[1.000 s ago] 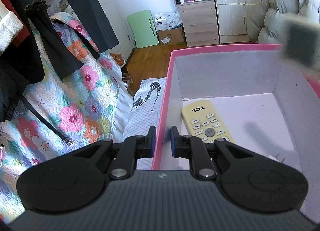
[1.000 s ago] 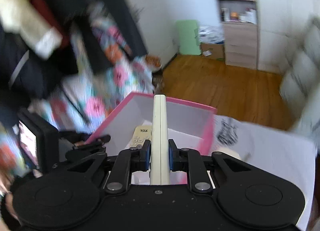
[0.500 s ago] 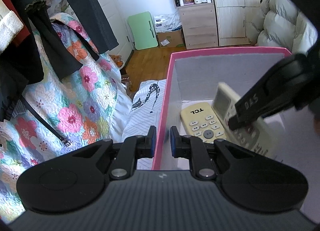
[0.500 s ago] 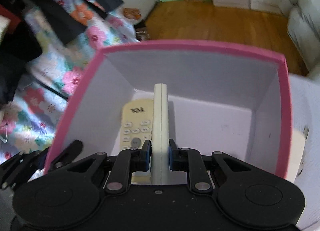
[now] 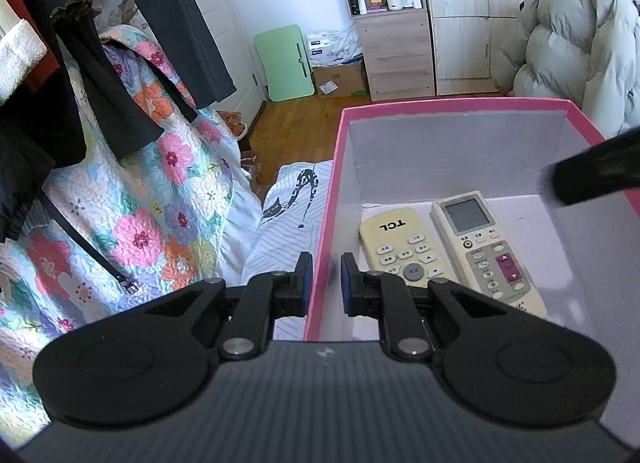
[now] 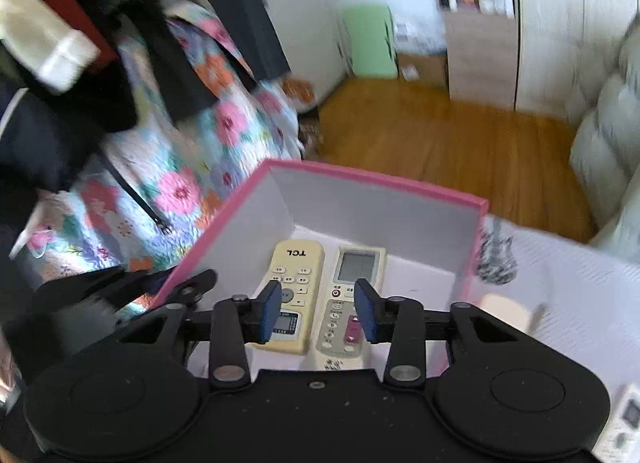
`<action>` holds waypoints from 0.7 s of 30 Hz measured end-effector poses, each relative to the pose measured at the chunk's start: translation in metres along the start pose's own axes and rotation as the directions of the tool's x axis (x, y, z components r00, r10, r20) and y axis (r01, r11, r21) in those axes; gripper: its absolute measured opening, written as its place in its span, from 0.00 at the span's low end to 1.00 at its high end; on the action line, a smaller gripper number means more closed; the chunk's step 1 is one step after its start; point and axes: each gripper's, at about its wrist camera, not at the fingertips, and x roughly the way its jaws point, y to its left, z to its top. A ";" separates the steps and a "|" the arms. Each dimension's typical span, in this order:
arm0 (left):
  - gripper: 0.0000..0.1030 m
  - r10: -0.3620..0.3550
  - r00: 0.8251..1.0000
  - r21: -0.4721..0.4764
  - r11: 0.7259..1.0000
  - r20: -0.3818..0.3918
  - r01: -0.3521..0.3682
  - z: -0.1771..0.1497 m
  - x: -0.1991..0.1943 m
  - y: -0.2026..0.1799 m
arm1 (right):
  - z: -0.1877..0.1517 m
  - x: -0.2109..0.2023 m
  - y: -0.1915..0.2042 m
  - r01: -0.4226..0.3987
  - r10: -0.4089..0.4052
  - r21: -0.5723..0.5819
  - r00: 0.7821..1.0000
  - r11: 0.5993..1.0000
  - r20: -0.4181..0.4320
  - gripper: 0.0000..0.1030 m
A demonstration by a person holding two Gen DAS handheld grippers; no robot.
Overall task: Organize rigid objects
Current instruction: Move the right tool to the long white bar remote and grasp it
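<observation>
A floral quilt (image 5: 132, 199) hangs at the left, with dark clothes (image 5: 100, 63) draped above it, and a puffy pale coat (image 5: 572, 43) is heaped at the right. A striped white bedsheet (image 5: 280, 231) carries the pink box (image 5: 326, 199), whose inside is white.

The left gripper (image 5: 323, 281) has its jaws nearly closed on the box's left wall, one pad outside and one inside, clamping the pink rim. The right gripper (image 6: 316, 309) hovers above the near end of the box; its jaws are opening, standing about half apart with nothing between the pads. In the left wrist view only a blurred black part of it crosses the right edge, so little can be told there.

Two remotes lie flat and side by side on the box floor: the yellowish remote (image 5: 404, 249) marked TCL on the left, and the white remote (image 5: 486, 251) with a grey screen just beside it, seemingly touching.
</observation>
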 end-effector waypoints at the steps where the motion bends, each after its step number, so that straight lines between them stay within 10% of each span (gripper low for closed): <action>1: 0.14 0.000 1.000 0.001 1.000 0.000 0.000 0.000 0.000 0.000 | -0.005 -0.013 -0.001 0.002 -0.002 -0.016 1.000 1.000 0.025 0.47; 9: 0.14 0.009 1.000 0.005 1.000 0.002 -0.009 0.000 0.000 0.000 | -0.049 -0.065 -0.050 0.018 -0.025 0.099 0.998 0.995 0.064 0.51; 21: 0.14 0.015 1.000 0.011 1.000 0.002 -0.015 0.000 -0.001 -0.001 | -0.114 -0.022 -0.091 0.048 -0.052 0.170 0.998 0.984 0.021 0.56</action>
